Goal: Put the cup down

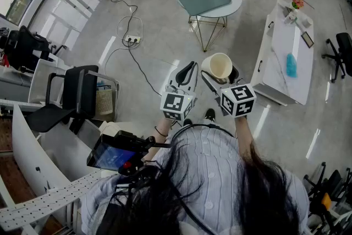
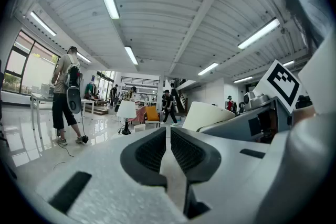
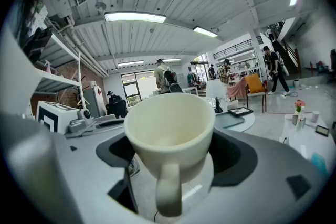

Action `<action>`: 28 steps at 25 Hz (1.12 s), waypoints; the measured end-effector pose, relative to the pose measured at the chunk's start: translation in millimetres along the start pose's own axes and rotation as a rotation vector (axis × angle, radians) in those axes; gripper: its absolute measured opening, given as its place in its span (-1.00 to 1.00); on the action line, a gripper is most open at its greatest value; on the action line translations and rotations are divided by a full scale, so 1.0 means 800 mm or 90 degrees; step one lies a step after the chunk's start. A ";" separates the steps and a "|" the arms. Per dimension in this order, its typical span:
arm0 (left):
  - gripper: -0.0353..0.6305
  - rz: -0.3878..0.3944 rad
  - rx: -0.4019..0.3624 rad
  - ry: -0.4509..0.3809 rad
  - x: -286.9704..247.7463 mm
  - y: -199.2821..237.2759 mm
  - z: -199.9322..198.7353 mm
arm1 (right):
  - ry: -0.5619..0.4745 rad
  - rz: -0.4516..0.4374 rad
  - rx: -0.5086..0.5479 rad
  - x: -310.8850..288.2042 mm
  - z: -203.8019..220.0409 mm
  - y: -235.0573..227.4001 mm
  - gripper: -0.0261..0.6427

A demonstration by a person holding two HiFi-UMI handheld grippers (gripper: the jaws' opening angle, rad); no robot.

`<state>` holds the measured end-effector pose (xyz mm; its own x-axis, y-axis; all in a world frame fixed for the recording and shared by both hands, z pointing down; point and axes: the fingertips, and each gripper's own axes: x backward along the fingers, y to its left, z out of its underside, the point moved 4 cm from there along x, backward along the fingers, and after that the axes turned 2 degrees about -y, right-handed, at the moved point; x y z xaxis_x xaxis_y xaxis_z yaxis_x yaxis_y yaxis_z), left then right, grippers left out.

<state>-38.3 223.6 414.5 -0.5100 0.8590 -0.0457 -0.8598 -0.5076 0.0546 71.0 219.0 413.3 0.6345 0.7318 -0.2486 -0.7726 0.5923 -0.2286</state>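
The glossy grey floor (image 1: pixel 159 25) is spreading under everything. A long white table (image 1: pixel 278 41) is standing at the right, and a round table (image 1: pixel 237 4) with a green mat is standing further ahead. A black chair (image 1: pixel 77 93) is sitting at the left. The person is holding both tools out in front of the body, above the floor. The left gripper (image 1: pixel 187 70) is keeping its jaws pressed together with nothing between them. The right gripper (image 1: pixel 220 75) is clamping the cream cup (image 1: pixel 219 65) by its sides. The cup is hanging upright in the air, well apart from both tables, and its handle is pointing back toward the person.
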 end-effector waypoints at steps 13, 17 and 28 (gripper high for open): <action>-0.80 -0.014 0.001 0.007 -0.048 0.008 -0.003 | 0.018 -0.007 0.009 -0.026 -0.004 -0.045 0.27; -0.80 -0.024 0.008 0.011 -0.064 0.007 0.000 | 0.026 -0.015 0.005 -0.031 -0.005 -0.063 0.27; -0.80 -0.052 0.023 0.004 -0.100 -0.008 0.005 | 0.049 -0.039 0.015 -0.036 0.000 -0.104 0.27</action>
<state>7.9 158.0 421.6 -0.4382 0.8970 -0.0579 -0.8973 -0.4328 0.0867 117.2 148.7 439.3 0.6798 0.6661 -0.3068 -0.7318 0.6439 -0.2235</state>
